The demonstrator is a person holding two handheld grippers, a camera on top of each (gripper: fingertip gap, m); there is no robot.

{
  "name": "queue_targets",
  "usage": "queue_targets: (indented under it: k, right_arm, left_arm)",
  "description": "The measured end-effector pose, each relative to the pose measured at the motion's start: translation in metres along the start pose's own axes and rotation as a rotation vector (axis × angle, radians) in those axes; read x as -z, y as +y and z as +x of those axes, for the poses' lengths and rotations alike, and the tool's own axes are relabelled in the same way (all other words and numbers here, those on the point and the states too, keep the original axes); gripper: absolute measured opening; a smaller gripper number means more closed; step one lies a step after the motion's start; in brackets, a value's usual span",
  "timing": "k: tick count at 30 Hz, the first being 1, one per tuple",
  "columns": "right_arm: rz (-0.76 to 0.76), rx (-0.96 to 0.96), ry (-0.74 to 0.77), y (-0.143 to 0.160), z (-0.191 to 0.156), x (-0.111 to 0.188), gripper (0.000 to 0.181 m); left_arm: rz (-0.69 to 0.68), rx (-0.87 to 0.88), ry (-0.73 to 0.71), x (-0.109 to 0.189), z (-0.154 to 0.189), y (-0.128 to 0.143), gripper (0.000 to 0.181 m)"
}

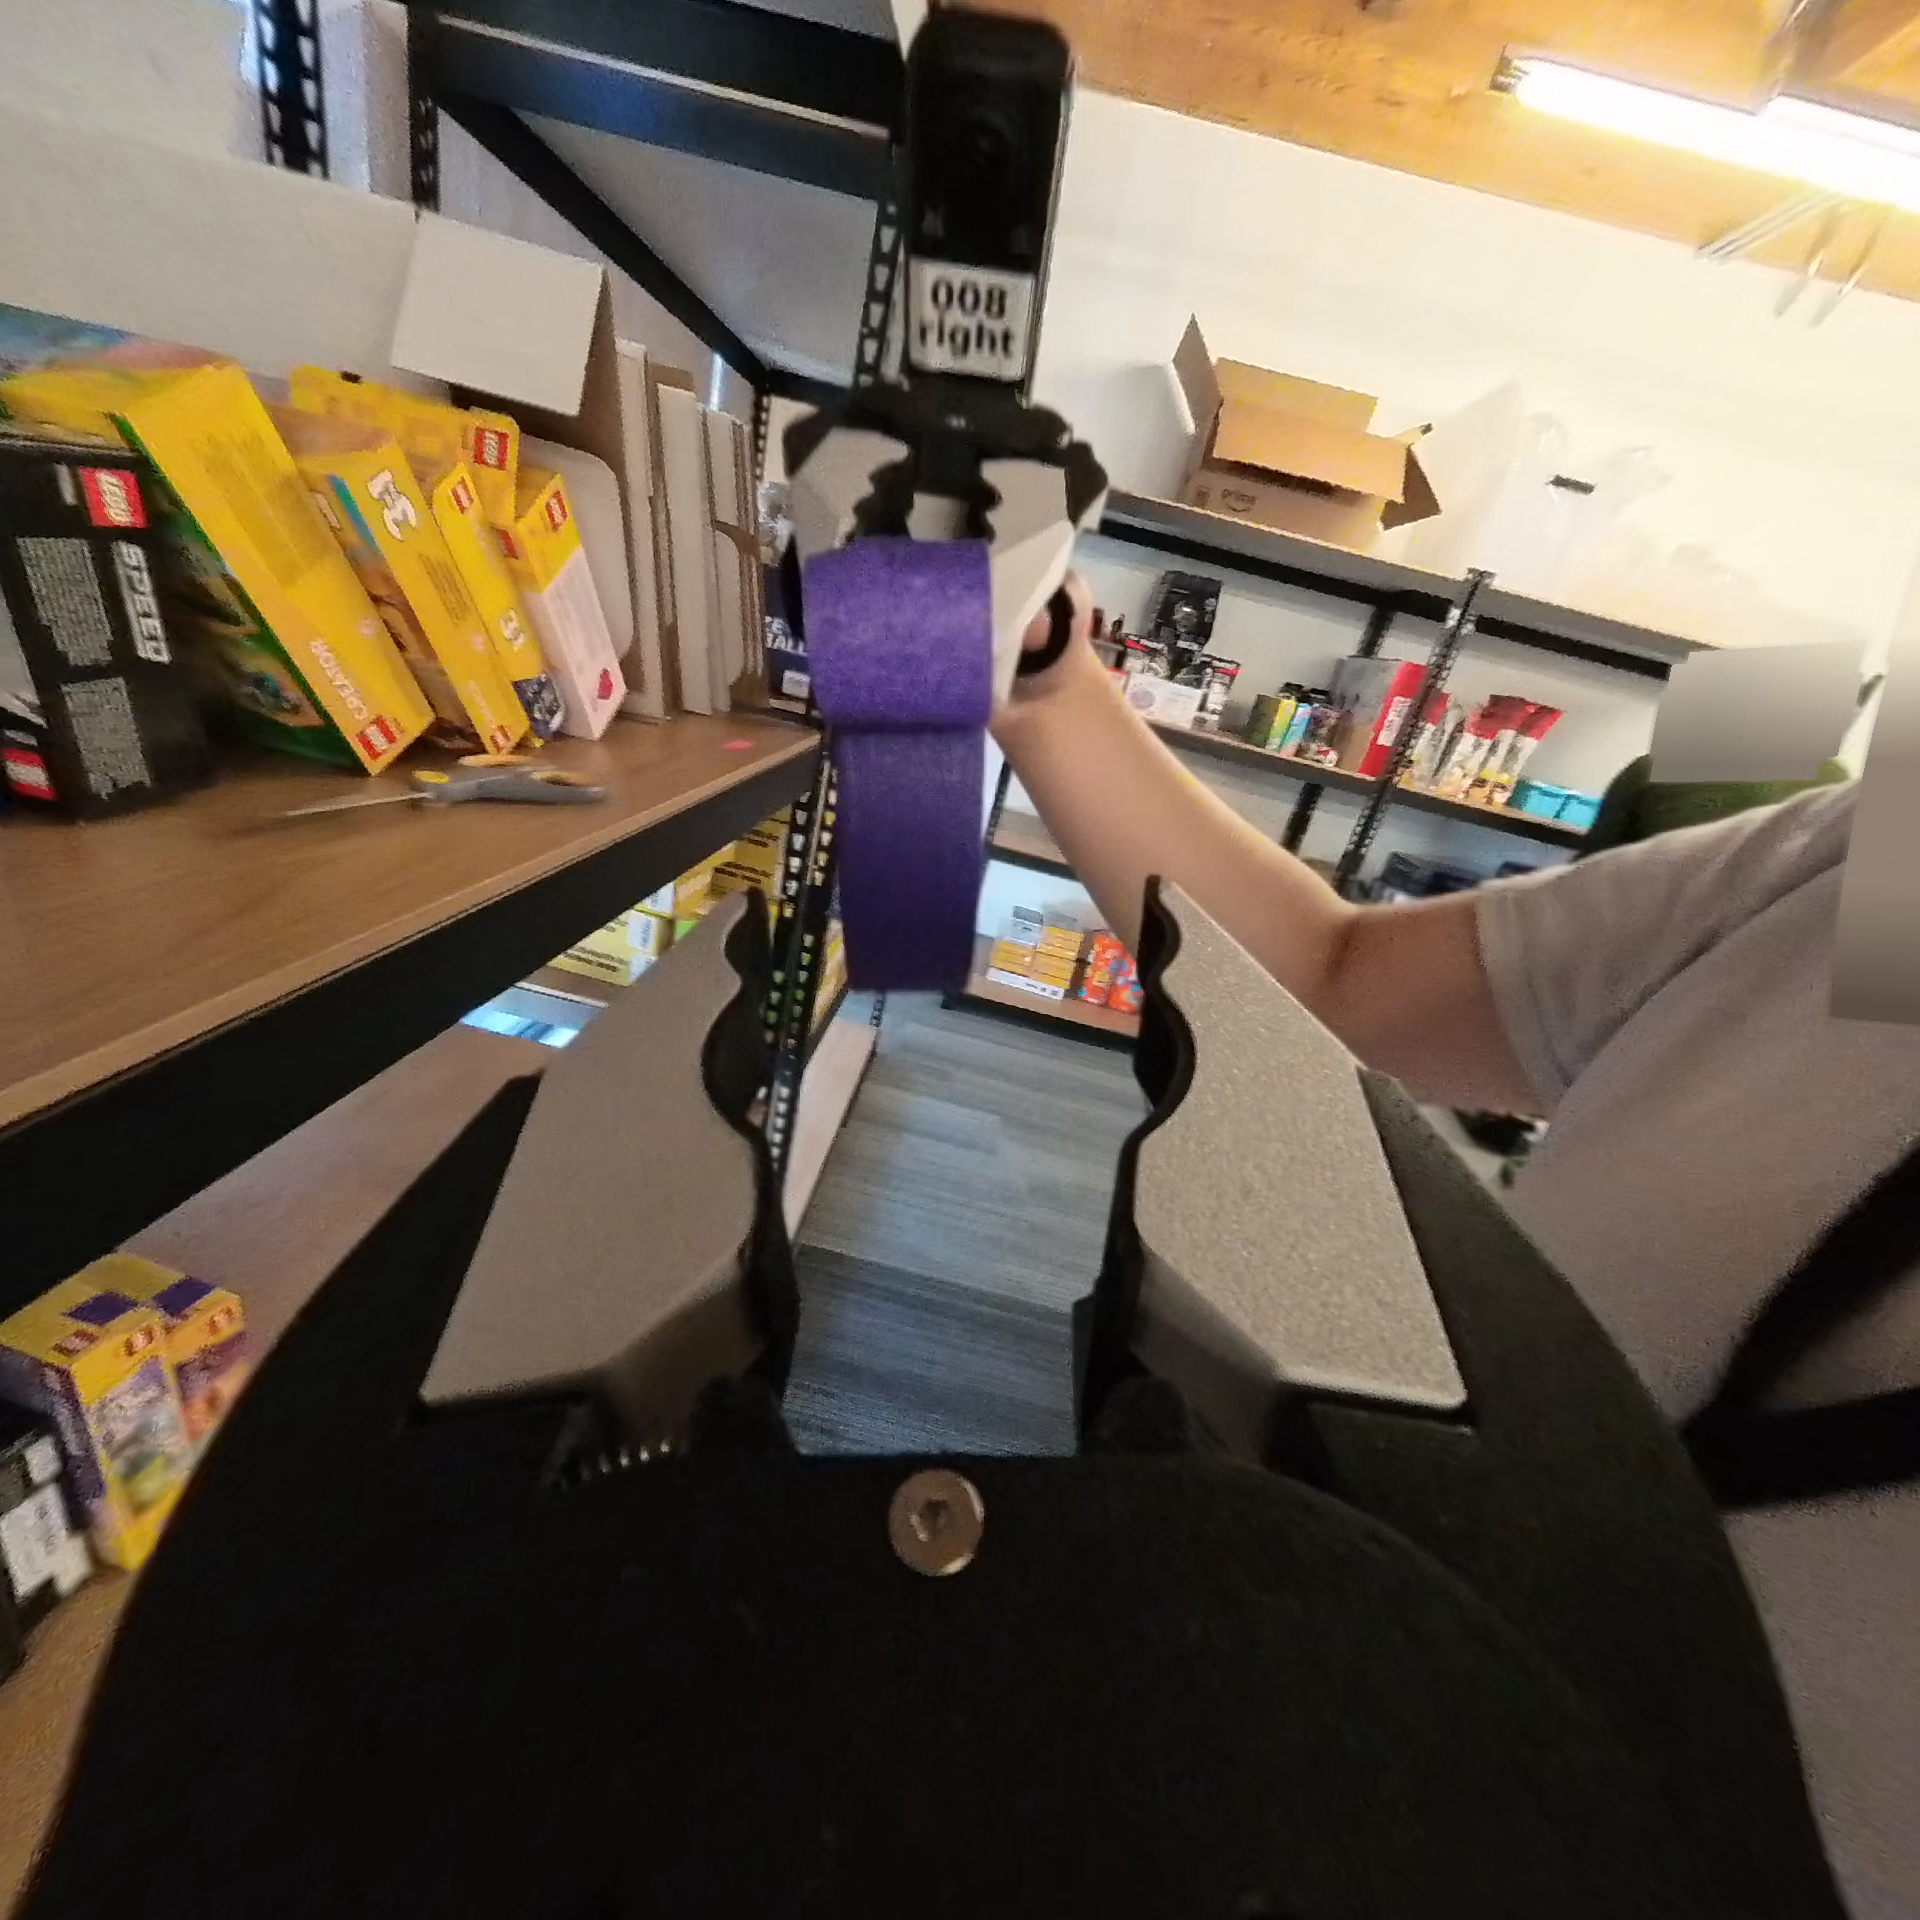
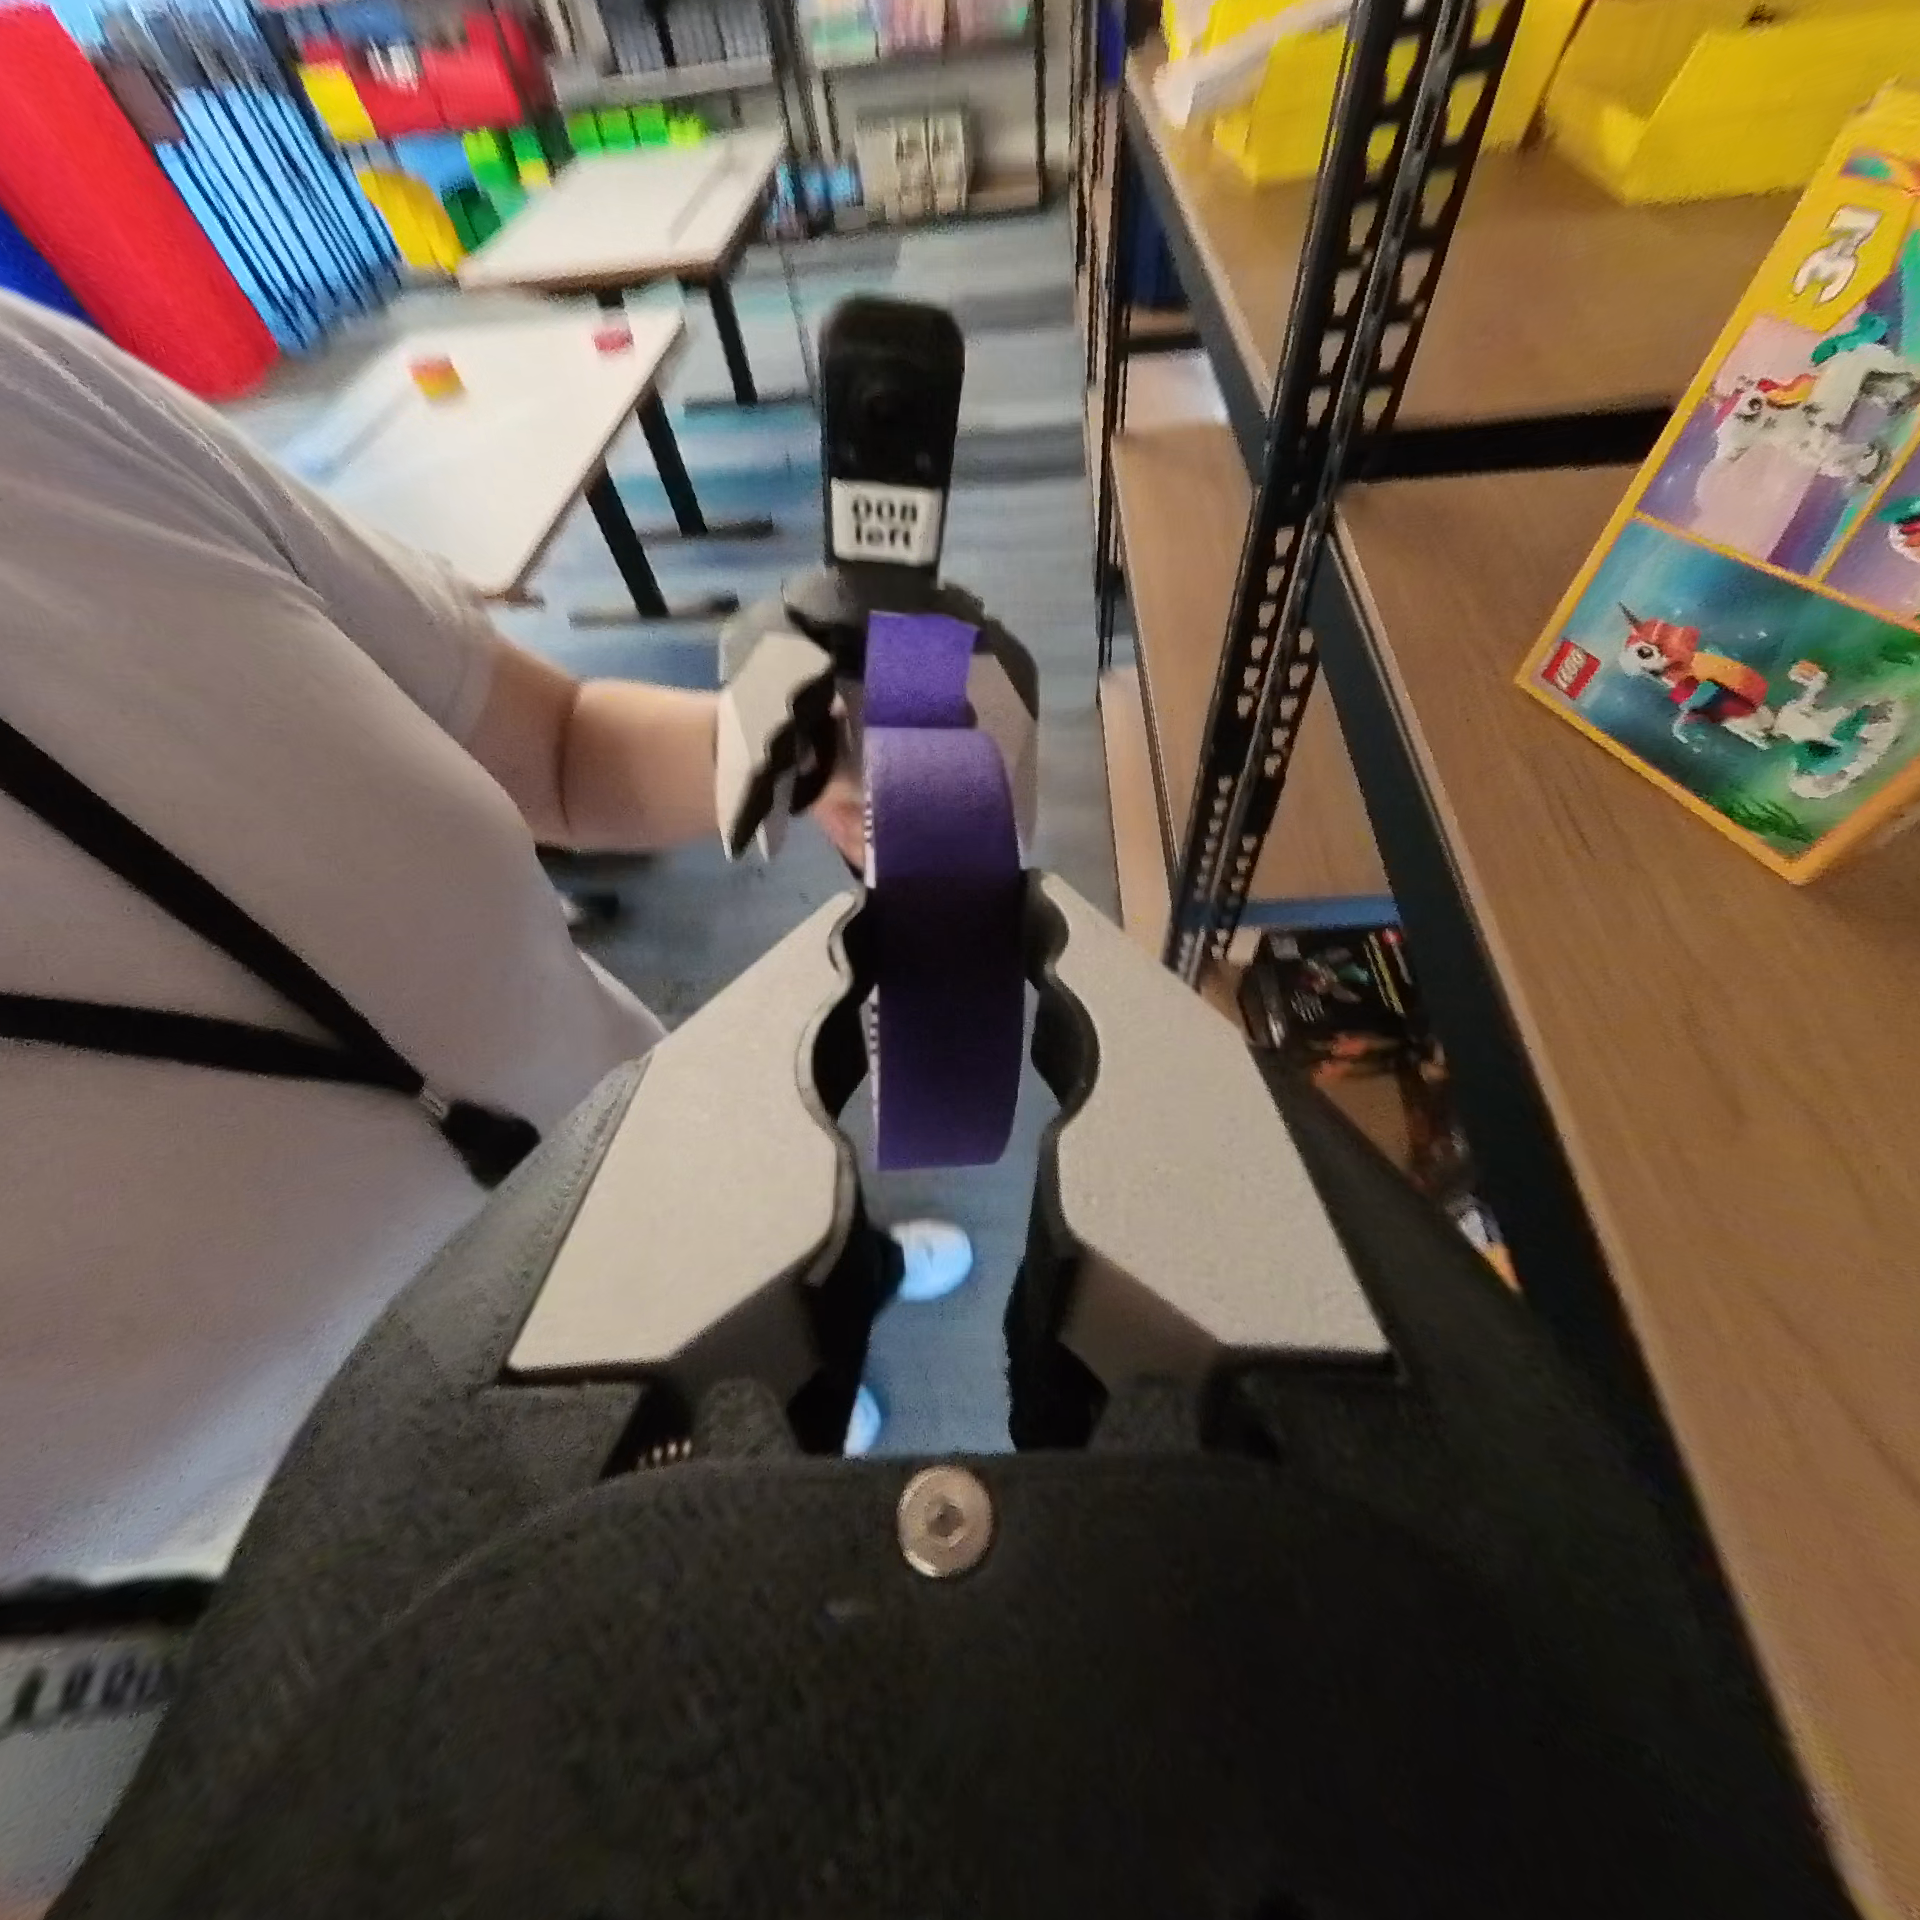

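The left gripper [image 1: 951,997] stood released, its grey fingers [image 1: 634,1174] spread wide at the 6 o'clock foot of its own view with only floor [image 1: 966,1132] between them. Just past its tips, toward 12 o'clock, hung a roll of purple tape [image 1: 909,852] seen edge-on, with a loose purple strip [image 1: 899,634] curling above it. The right gripper [image 1: 940,509] faced back from 12 o'clock, clenched on the roll from above, and a bare forearm [image 1: 1195,821] ran from it toward 3 o'clock into a grey sleeve [image 1: 1662,935]. In the right wrist view the right gripper [image 2: 945,914] had its fingers [image 2: 727,1164] pressed against both flat sides of the tape [image 2: 940,956], which stood upright between them; the left gripper [image 2: 883,707] sat beyond at 12 o'clock, spread apart, with the strip end [image 2: 914,665] in front of it, though contact could not be told. At 9 o'clock in the left wrist view a wooden shelf [image 1: 312,914] carried grey-handled scissors [image 1: 468,790] and, farther back, leaning yellow toy boxes [image 1: 343,582]. At 2 o'clock in the right wrist view a colourful box [image 2: 1766,582] lay on another shelf [image 2: 1714,1039] behind a black post [image 2: 1309,499]. Far off at 10 o'clock stood two pale surfaces [image 2: 499,436].
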State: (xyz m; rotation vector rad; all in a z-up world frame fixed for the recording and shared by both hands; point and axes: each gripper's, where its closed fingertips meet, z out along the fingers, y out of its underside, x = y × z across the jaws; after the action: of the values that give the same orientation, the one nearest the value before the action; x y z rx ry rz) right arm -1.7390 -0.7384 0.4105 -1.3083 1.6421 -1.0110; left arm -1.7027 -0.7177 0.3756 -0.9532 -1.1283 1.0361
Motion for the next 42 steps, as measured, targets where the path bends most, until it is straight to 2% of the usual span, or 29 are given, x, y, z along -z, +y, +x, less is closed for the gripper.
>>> queue_targets:
  k: [2, 4, 6, 10, 13, 15, 16, 18, 21, 23, 25, 26, 28, 31, 33, 36, 39, 42]
  right_arm:
    - [0.108, -0.042, -0.008, 0.009, -0.002, -0.009, 0.026]
    - [0.217, -0.089, -0.003, 0.024, -0.002, -0.021, 0.027]
    - [0.344, -0.130, 0.018, 0.042, 0.000, -0.030, 0.026]
    - [0.506, -0.206, 0.120, 0.088, 0.008, -0.052, 0.031]
    - [0.574, -0.293, 0.229, 0.127, 0.018, -0.060, 0.067]
    - [0.644, -0.361, 0.330, 0.158, 0.027, -0.049, 0.072]
    - [0.675, -0.402, 0.413, 0.179, 0.035, -0.038, 0.073]
    - [0.688, -0.455, 0.655, 0.241, 0.053, -0.004, 0.074]
    - [0.682, -0.577, 1.048, 0.363, 0.074, 0.079, 0.066]
    - [0.599, -0.616, 1.313, 0.445, 0.081, 0.146, 0.066]
    - [0.446, -0.607, 1.515, 0.515, 0.088, 0.210, 0.074]
    - [0.390, -0.609, 1.575, 0.543, 0.094, 0.238, 0.081]
    - [0.304, -0.642, 1.629, 0.593, 0.113, 0.288, 0.084]
    - [0.238, -0.680, 1.682, 0.652, 0.150, 0.352, 0.088]
    - [0.183, -0.706, 1.661, 0.687, 0.177, 0.374, 0.089]
    - [0.155, -0.692, 1.593, 0.717, 0.214, 0.383, 0.093]
    - [0.090, -0.650, 1.527, 0.738, 0.240, 0.375, 0.094]
    - [0.119, -0.598, 1.531, 0.747, 0.258, 0.376, 0.097]
  left_arm:
    - [0.005, -0.036, -0.007, -0.006, -0.005, 0.005, 0.060]
    - [-0.017, -0.054, 0.011, -0.005, -0.007, 0.014, 0.027]
    - [-0.055, -0.051, 0.033, 0.002, -0.012, 0.029, 0.026]
    - [-0.145, 0.168, 0.079, 0.018, -0.027, 0.066, 0.026]
    - [-0.167, 0.367, 0.110, 0.030, -0.034, 0.094, 0.026]
    - [-0.178, 0.461, 0.100, 0.039, -0.043, 0.113, 0.026]
    - [-0.178, 0.486, 0.088, 0.044, -0.047, 0.120, 0.026]
    - [-0.183, 0.517, 0.053, 0.053, -0.052, 0.128, 0.025]
    - [-0.204, 0.486, -0.002, 0.061, -0.056, 0.126, 0.025]
    - [-0.194, 0.469, -0.040, 0.060, -0.062, 0.118, 0.025]
    - [-0.148, 0.469, -0.066, 0.052, -0.066, 0.103, 0.025]
    - [-0.120, 0.464, -0.079, 0.046, -0.066, 0.095, 0.025]
    - [-0.069, 0.434, -0.112, 0.031, -0.064, 0.081, 0.026]
    - [0.010, 0.406, -0.184, 0.001, -0.061, 0.066, 0.026]
    - [0.075, 0.414, -0.231, -0.020, -0.061, 0.058, 0.026]
    - [0.144, 0.419, -0.277, -0.050, -0.060, 0.047, 0.026]
    - [0.152, 0.409, -0.328, -0.076, -0.059, 0.041, 0.026]
    - [0.146, 0.387, -0.360, -0.096, -0.057, 0.040, 0.026]
